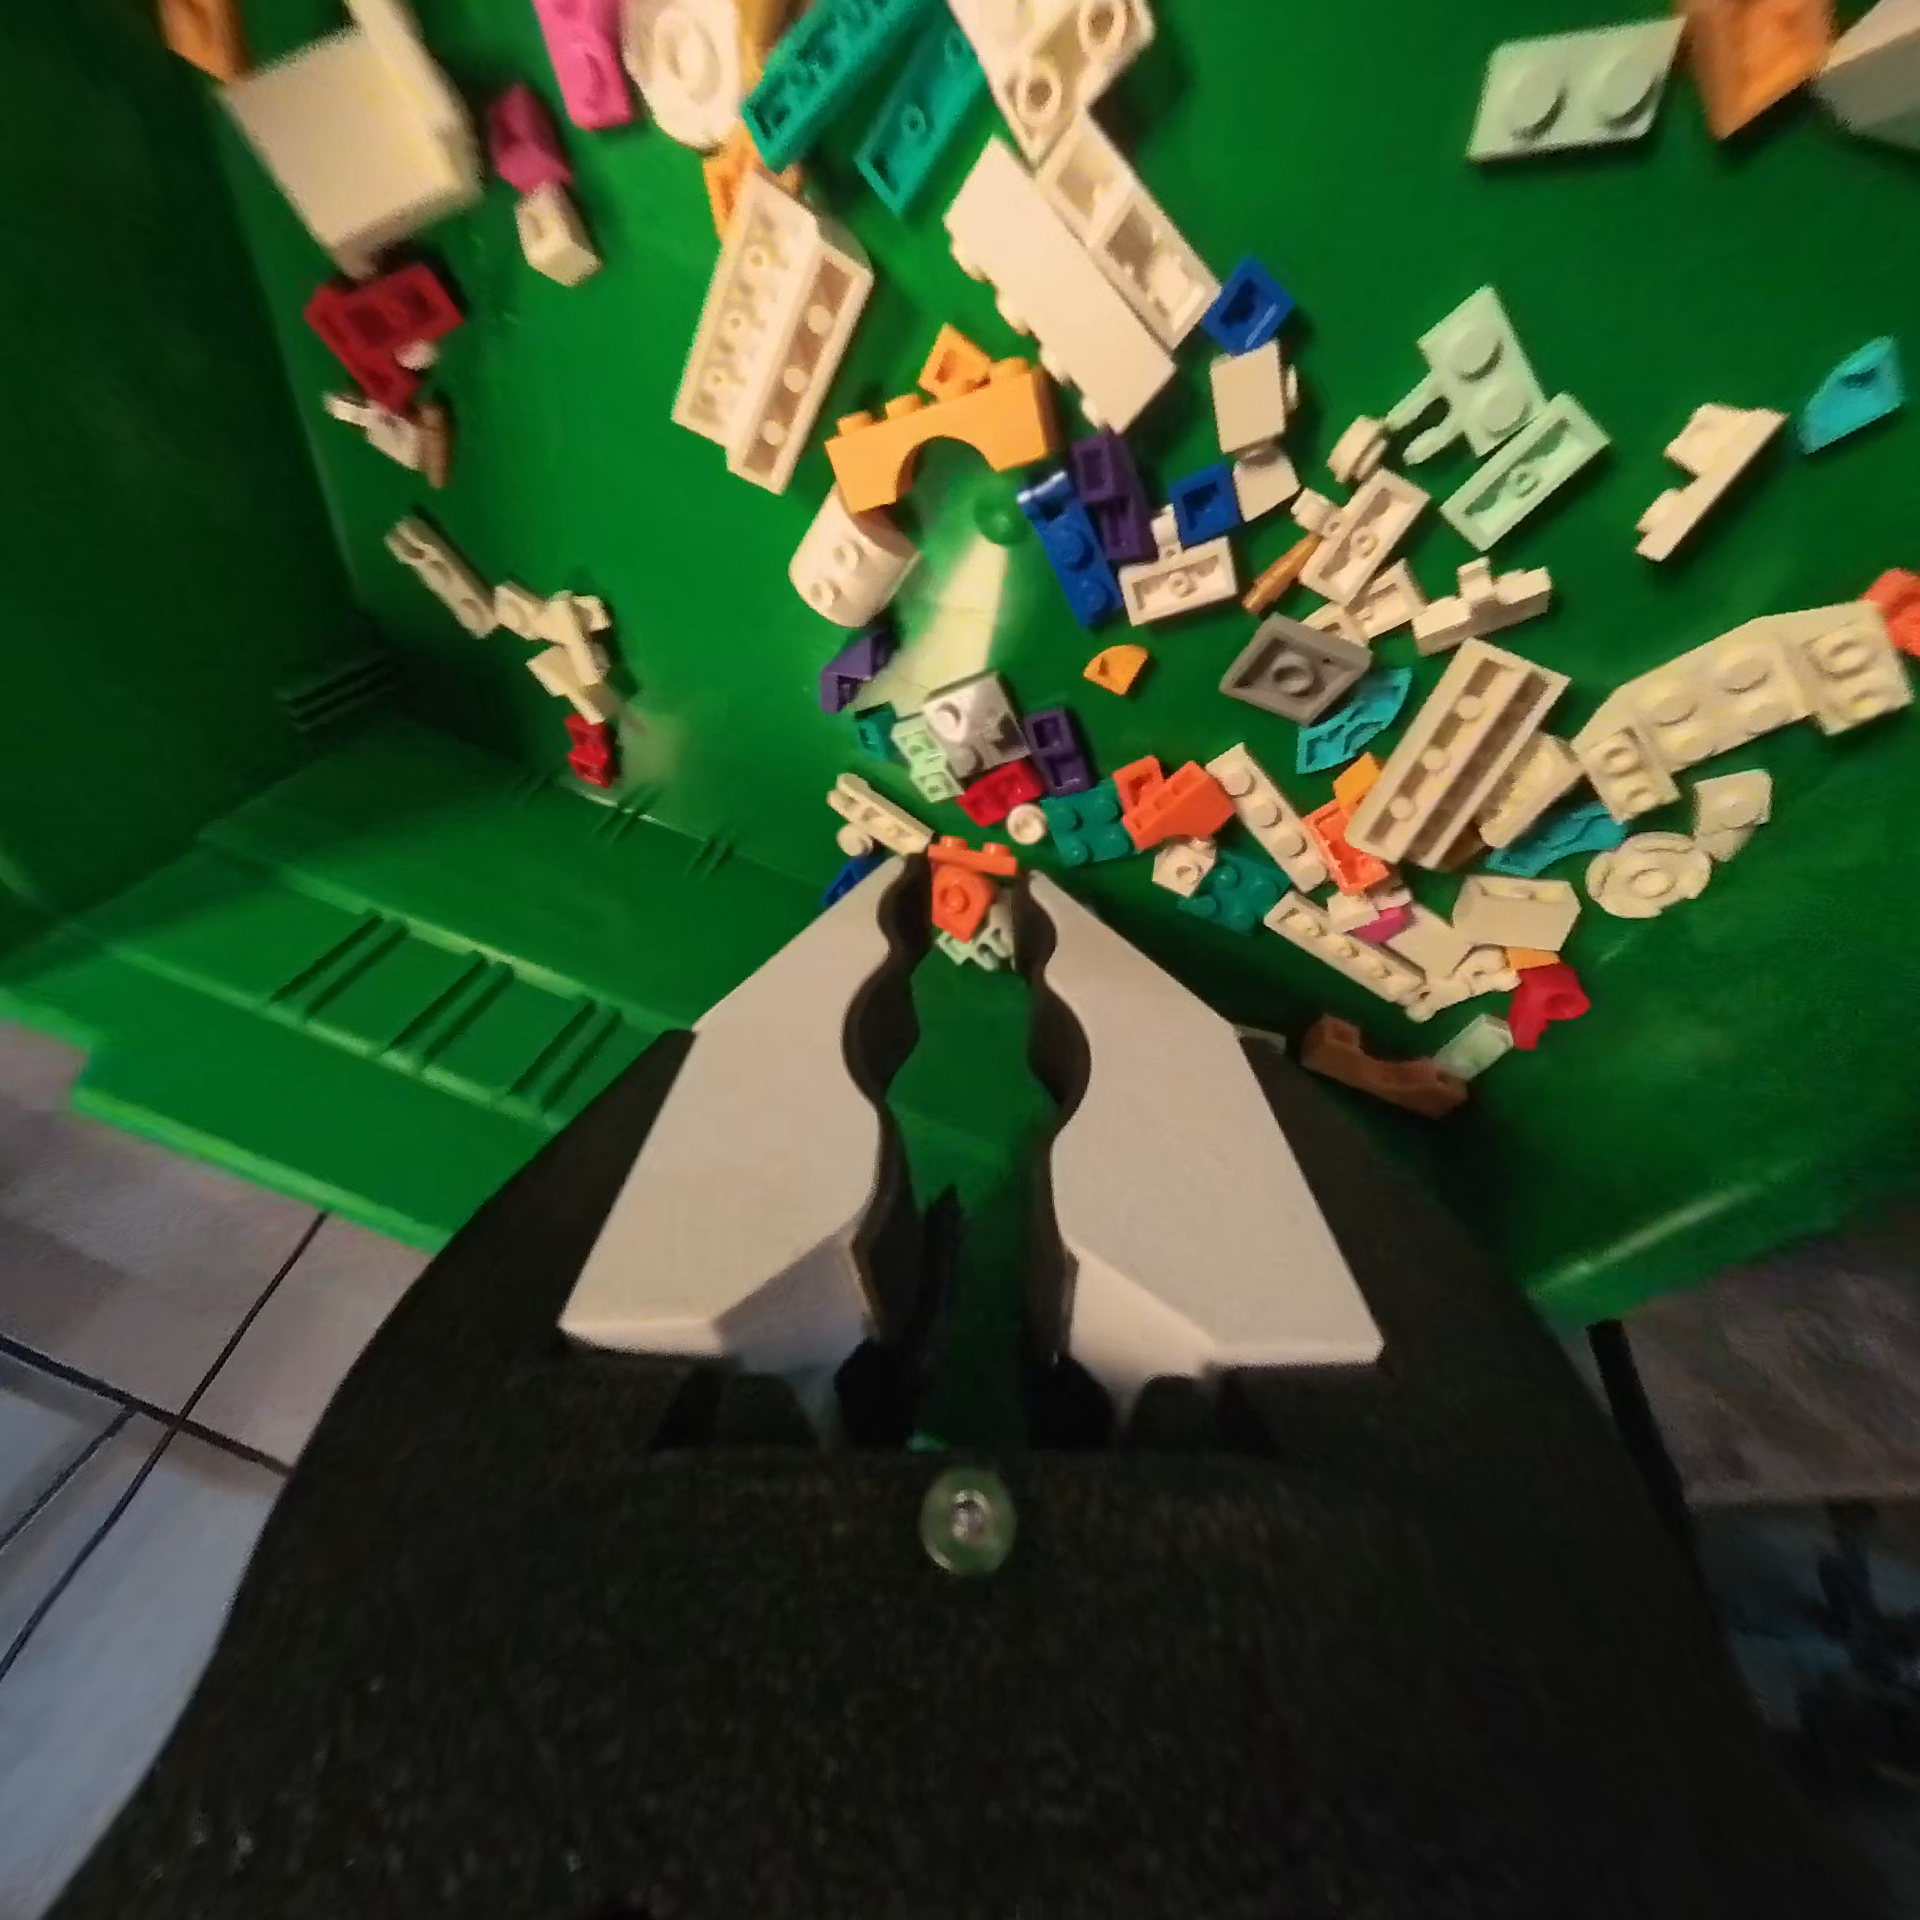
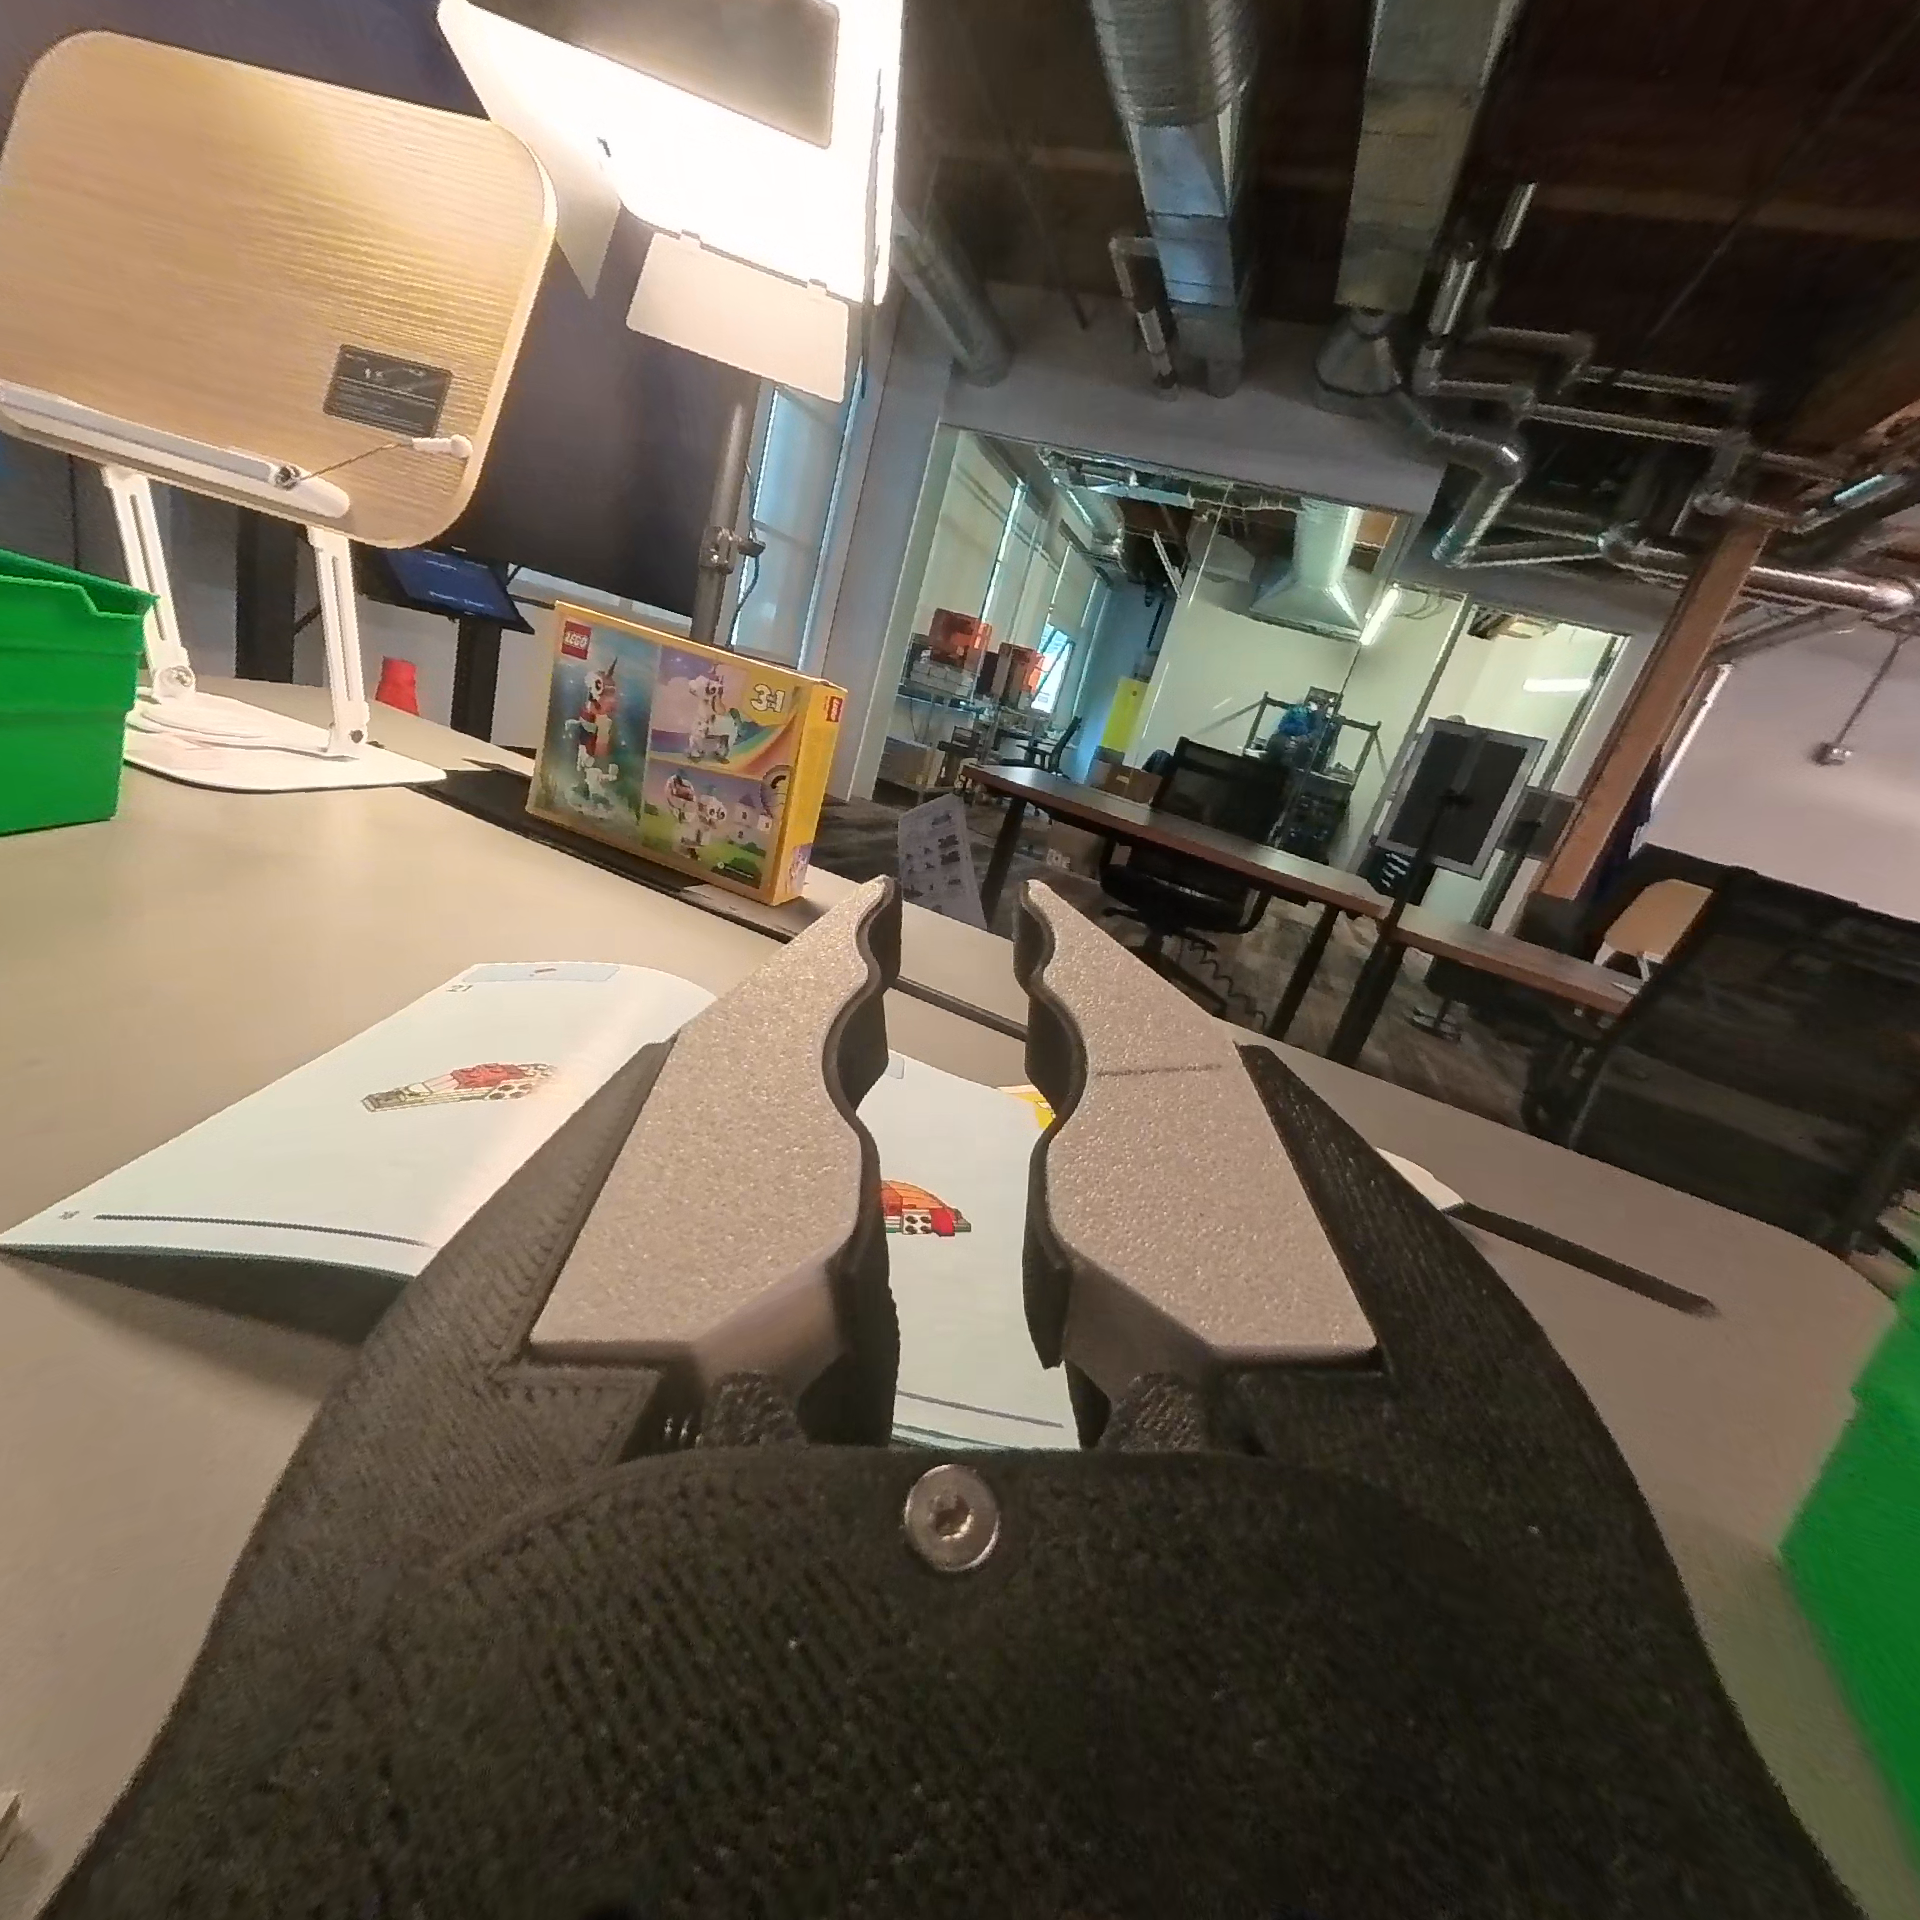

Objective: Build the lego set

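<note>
In the left wrist view, my left gripper [image 1: 971, 894] reaches down into a green bin [image 1: 343, 997] full of loose Lego pieces. Its fingertips are closed on a small orange piece [image 1: 958, 896], with a mint piece [image 1: 982, 945] right below it between the jaws. A light-orange arch brick [image 1: 940, 431] and long white bricks [image 1: 774, 332] lie farther in. In the right wrist view, my right gripper [image 2: 956, 914] is open and empty, held above an open instruction booklet [image 2: 343, 1132] on the grey table [image 2: 208, 935].
The bin's stepped wall [image 1: 156, 520] rises at the left, with tiled floor [image 1: 156, 1299] below it. On the table stand a yellow Lego box [image 2: 681, 758], a wooden book stand [image 2: 249, 281] and a green bin [image 2: 52, 686]. Another green object [image 2: 1860, 1486] is at the right edge. My hands' fingertips stand some 55 cm from each other.
</note>
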### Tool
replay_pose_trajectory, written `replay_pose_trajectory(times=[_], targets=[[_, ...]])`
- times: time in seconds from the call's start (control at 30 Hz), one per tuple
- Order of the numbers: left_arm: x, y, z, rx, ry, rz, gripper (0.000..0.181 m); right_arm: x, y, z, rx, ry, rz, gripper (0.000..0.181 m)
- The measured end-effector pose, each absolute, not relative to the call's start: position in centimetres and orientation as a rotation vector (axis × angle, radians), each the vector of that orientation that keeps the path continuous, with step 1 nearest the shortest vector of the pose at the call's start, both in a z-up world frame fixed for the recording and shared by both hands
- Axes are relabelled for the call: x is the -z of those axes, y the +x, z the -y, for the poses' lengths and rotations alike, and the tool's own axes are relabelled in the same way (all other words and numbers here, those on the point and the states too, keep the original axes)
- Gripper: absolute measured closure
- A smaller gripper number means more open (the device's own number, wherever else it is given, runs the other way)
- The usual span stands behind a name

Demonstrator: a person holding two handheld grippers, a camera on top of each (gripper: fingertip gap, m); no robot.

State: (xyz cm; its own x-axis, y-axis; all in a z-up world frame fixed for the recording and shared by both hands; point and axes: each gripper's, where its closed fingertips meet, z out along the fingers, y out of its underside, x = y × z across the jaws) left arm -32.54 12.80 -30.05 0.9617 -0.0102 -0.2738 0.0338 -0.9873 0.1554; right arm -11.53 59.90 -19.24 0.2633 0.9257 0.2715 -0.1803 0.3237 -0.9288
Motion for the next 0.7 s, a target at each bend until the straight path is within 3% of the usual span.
replay_pose_trajectory(times=[0.43,0.7], targets=[[16.9,-25.7,-23.4,1.273,3.415,0.028,0.169,19.2,-11.5,-59.5,-0.951,-0.925,1.02,0.163],[11.6,-16.1,-35.1,1.439,3.969,0.442,0.169,17.9,-12.0,-56.4,-1.231,-0.987,1.084,0.166]])
